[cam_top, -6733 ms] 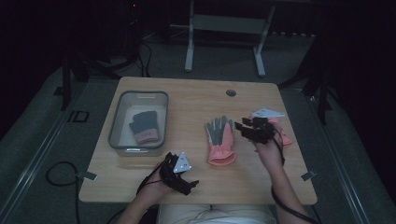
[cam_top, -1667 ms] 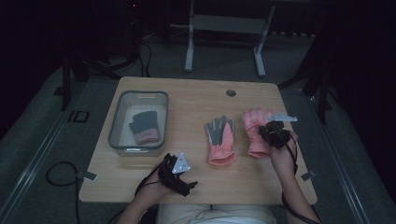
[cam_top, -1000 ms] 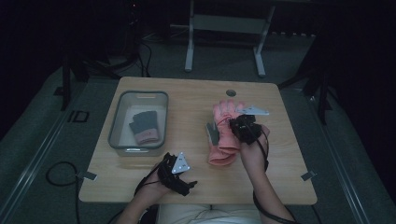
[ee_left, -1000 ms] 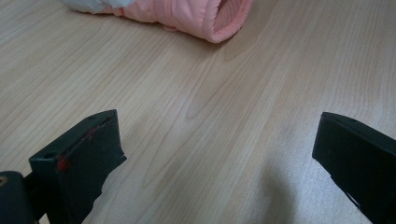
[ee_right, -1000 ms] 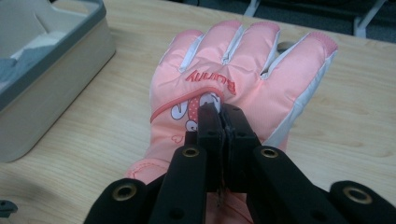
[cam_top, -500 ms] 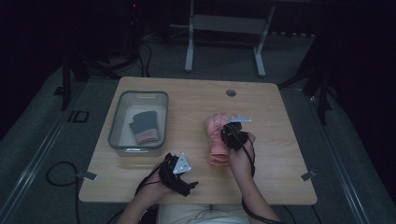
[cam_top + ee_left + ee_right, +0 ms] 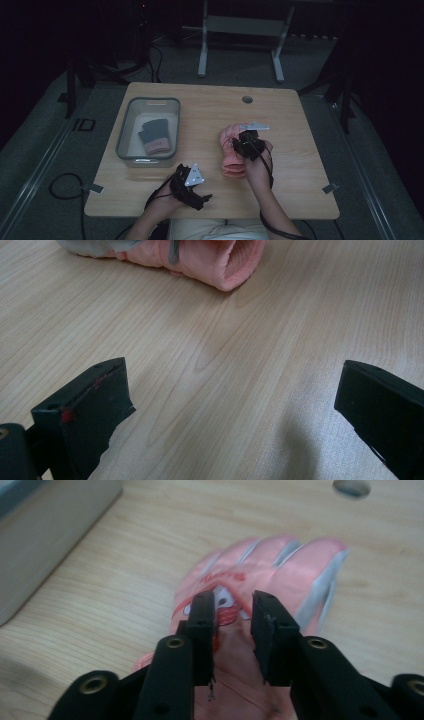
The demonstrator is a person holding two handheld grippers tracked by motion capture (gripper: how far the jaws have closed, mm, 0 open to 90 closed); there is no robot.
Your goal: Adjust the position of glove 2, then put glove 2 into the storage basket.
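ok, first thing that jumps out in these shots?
The pink glove in the middle of the wooden table, with the right gripper just above it, jaws lately parted and a fold of pink fabric showing in the gap. Next, the clear bin at the table's left holding a dark glove, and the left gripper idle near the front edge.

Left: bin blocks the table's left third.
Centre: gloves lie midway.
Right: bare wood, free passage.
Front left: left gripper rests there.

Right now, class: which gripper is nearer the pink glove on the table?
Right. The right gripper sits directly over the pink glove; the left gripper rests near the table's front edge, apart from it.
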